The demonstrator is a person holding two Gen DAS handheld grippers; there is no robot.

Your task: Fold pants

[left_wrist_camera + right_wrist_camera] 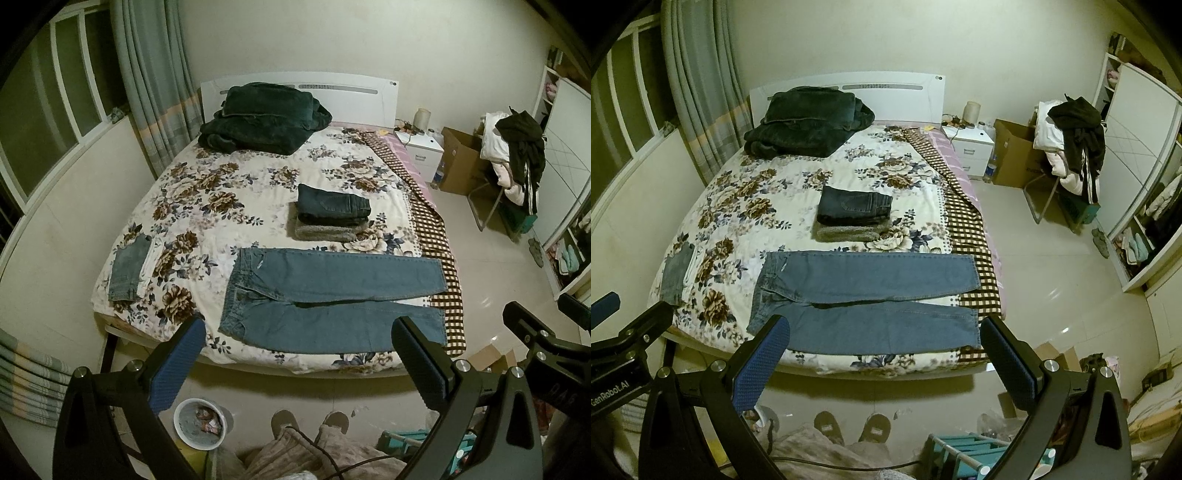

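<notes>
- Nearest the left wrist lens, the left gripper (299,358) hangs over the floor short of the bed's foot, jaws spread wide with nothing between them; blue pads (177,369) face inward.
- Right gripper (882,356) shows the same in its own view: jaws wide apart, empty, held short of the bed edge. Its black frame also enters the left view at 4 o'clock (535,336).
- Bed (258,177) fills the middle of both views, under a floral cover, with a white headboard (362,88) at 12 o'clock.
- Checked blanket (432,229) runs along the bed's side toward 3 o'clock.
- Dark green bedding (262,122) is heaped at the head of the bed, around 11 o'clock.
- Jeans (332,299) lie flat across the foot of the bed, near its edge: waistband toward 9 o'clock, both legs stretched toward 3 o'clock, side by side with a thin dark gap between them. Neither gripper touches them.
- Folded stack (332,214) sits just beyond the jeans, toward 12 o'clock: dark denim on top, a grey fuzzy piece beneath.
- Small folded denim (127,267) rests at 9 o'clock by the bed's corner, with a white piece just beside it.
- Chair (517,162) piled with clothes stands at 2 o'clock, a cardboard box (460,158) and white nightstand (423,147) beside it.
- Bin (201,428) sits on the floor at 7 o'clock.
- Slippers (310,422) show at 6 o'clock, under the grippers.
</notes>
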